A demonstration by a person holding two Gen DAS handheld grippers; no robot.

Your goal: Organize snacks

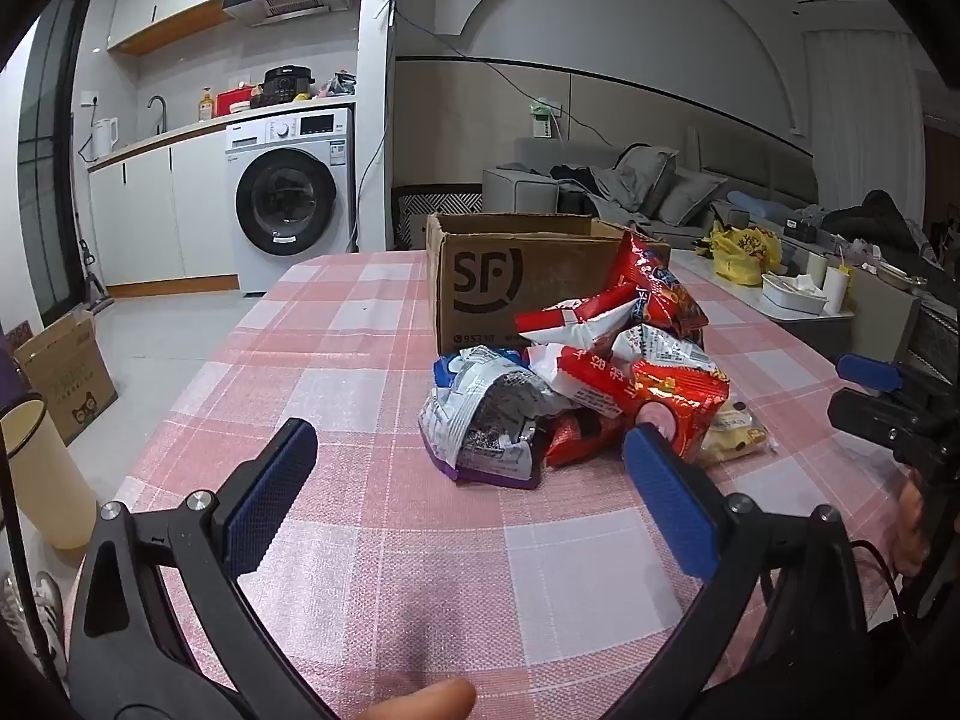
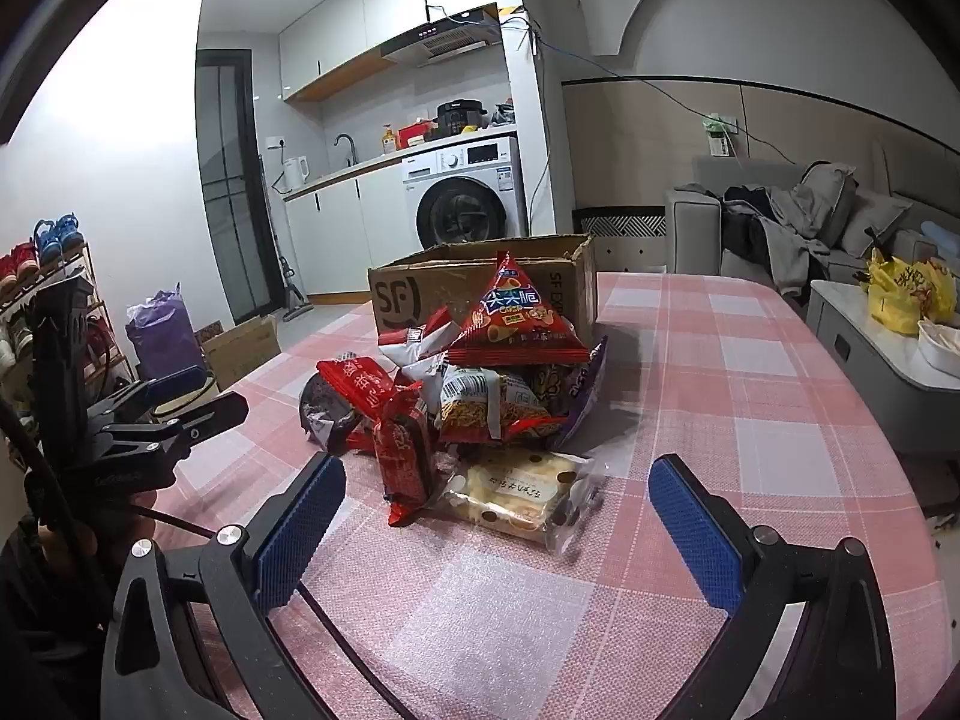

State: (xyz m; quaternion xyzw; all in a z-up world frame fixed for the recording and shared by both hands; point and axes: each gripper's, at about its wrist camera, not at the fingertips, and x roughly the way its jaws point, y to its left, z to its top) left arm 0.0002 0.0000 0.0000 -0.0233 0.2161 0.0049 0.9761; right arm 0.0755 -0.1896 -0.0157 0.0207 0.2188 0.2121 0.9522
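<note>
A heap of snack packets [image 1: 588,384] lies on the pink checked tablecloth [image 1: 360,396], right in front of an open cardboard box [image 1: 510,288] marked SF. Most packets are red; a silver and blue one [image 1: 486,420] lies at the left of the heap. In the right wrist view a red triangular bag [image 2: 515,318] tops the heap and a clear pack of pale biscuits [image 2: 528,498] lies nearest. My left gripper [image 1: 468,450] stands open short of the heap, holding nothing. My right gripper [image 2: 498,480] is open too, its blue pads either side of the biscuit pack without touching it.
The box [image 2: 480,294] stands at the table's far side. A cream cylinder [image 1: 42,480] and a floor carton [image 1: 66,372] sit left of the table. A low table with a yellow bag [image 2: 906,294] is on the right. A washing machine [image 1: 288,192] stands behind.
</note>
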